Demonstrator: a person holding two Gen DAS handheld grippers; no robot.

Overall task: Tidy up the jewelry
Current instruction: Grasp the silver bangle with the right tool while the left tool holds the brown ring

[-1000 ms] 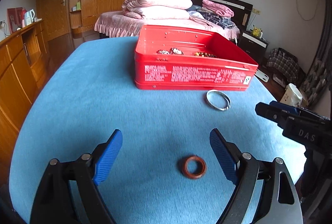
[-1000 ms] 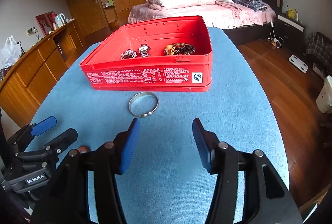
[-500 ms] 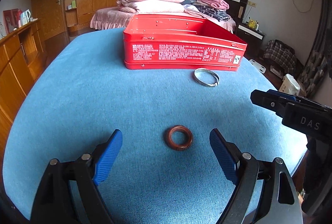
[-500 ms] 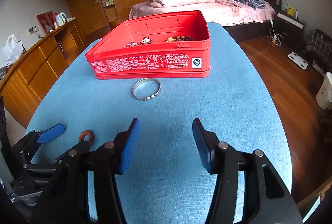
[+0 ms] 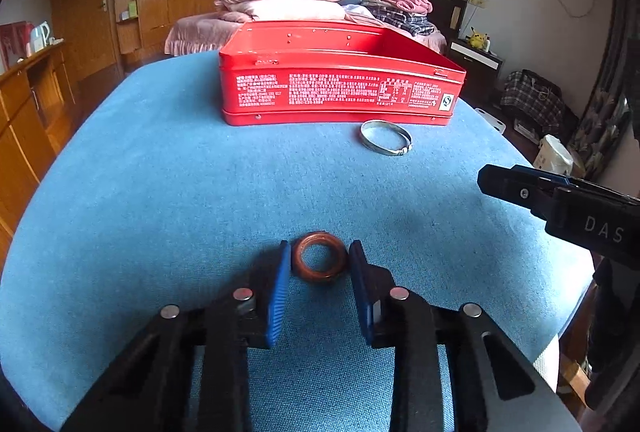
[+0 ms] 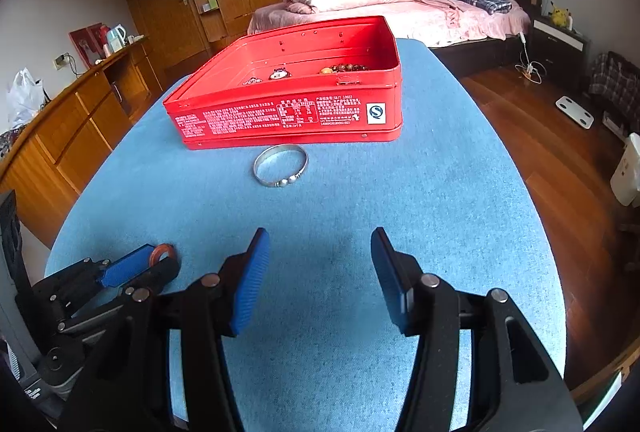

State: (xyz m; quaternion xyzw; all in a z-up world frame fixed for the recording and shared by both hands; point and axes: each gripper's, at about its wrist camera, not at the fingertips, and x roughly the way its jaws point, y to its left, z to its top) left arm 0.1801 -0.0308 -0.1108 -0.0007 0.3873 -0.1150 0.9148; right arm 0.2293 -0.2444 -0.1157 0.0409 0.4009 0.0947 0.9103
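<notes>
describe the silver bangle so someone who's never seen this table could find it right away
Start at the open red tin on the blue tablecloth. The silver bangle lies flat just in front of its printed wall. Unlike the smaller, thick reddish-brown ring between the left gripper's fingers, it is thin, metallic and beaded.

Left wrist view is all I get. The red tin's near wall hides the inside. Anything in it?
Observer: Yes. The right wrist view looks over the wall of the red tin: a watch and a beaded bracelet lie inside.
Operator: I only see one finger of the right gripper. Open?
Observer: The right gripper has its jaws wide apart with nothing between them. The silver bangle lies ahead of it on the blue cloth, untouched.
</notes>
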